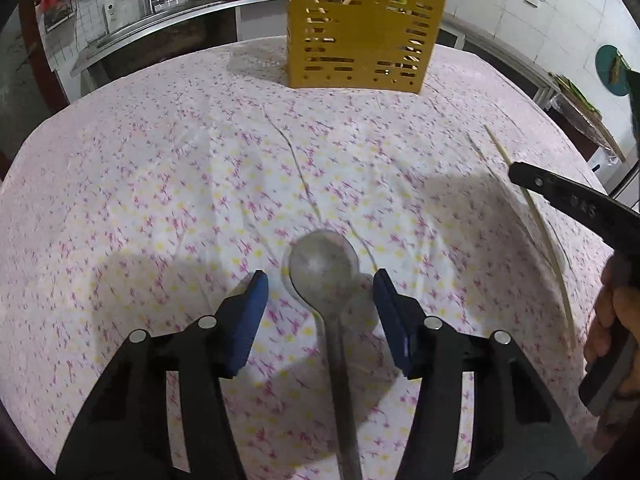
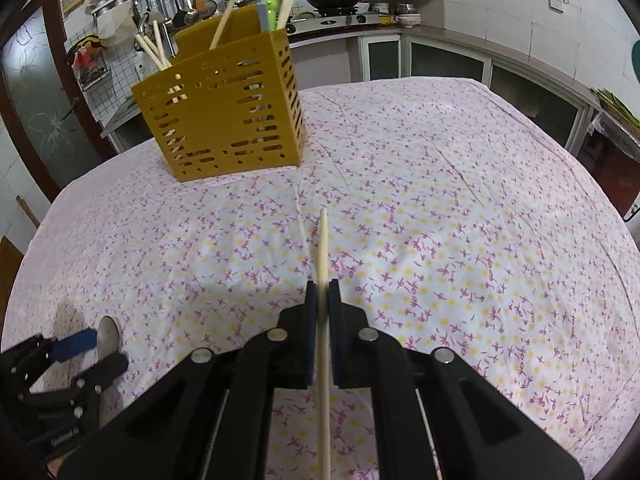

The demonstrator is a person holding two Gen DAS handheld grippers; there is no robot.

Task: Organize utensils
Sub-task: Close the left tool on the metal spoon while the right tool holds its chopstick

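Note:
A metal spoon (image 1: 323, 266) lies on the flowered tablecloth, bowl pointing away, handle running toward the camera. My left gripper (image 1: 320, 286) is open, its blue pads on either side of the spoon's neck, apart from it. It also shows in the right wrist view (image 2: 102, 350) with the spoon bowl (image 2: 109, 336) between its fingers. My right gripper (image 2: 321, 298) is shut on a pale wooden chopstick (image 2: 323, 248) that points forward. In the left wrist view that chopstick (image 1: 532, 208) crosses the right side. A yellow slotted utensil holder (image 2: 224, 120) stands at the far side, with several chopsticks in it.
The holder also shows in the left wrist view (image 1: 360, 40) at the table's far edge. The tablecloth (image 2: 460, 220) covers the whole table. A kitchen counter with a sink, stove and hanging tools runs behind the table. A hand (image 1: 612, 320) holds the right gripper's handle.

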